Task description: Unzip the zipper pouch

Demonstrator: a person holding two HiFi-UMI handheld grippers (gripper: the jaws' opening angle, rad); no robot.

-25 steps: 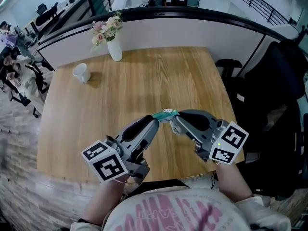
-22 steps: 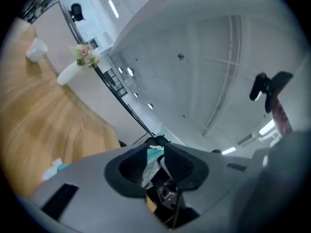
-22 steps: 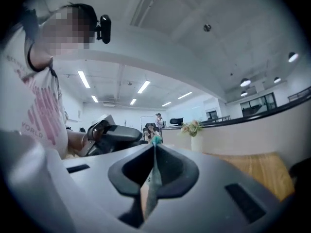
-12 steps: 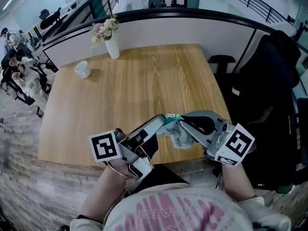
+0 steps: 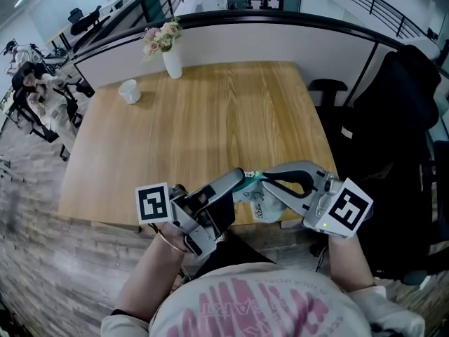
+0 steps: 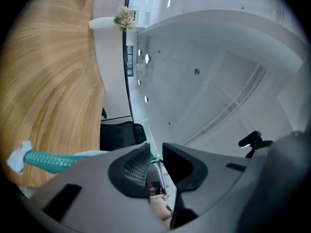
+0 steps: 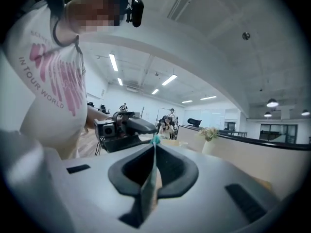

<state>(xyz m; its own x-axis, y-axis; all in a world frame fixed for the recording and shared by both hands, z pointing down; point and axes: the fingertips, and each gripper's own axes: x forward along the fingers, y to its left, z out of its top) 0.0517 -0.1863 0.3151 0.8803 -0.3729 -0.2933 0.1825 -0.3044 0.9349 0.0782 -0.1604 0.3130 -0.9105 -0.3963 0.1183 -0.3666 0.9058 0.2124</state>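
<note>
Wooden table [image 5: 210,118], zipper pouch [image 5: 258,203] pinched in right hand-held gripper [image 5: 261,179]

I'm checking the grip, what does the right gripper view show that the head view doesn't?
Only the right gripper view: the jaws pressed shut on a thin edge of the pouch, plus the camera on the person's head. Only the head view: the right gripper's marker cube and the pouch's body hanging down. Both: the pouch and the vase of flowers.
</note>
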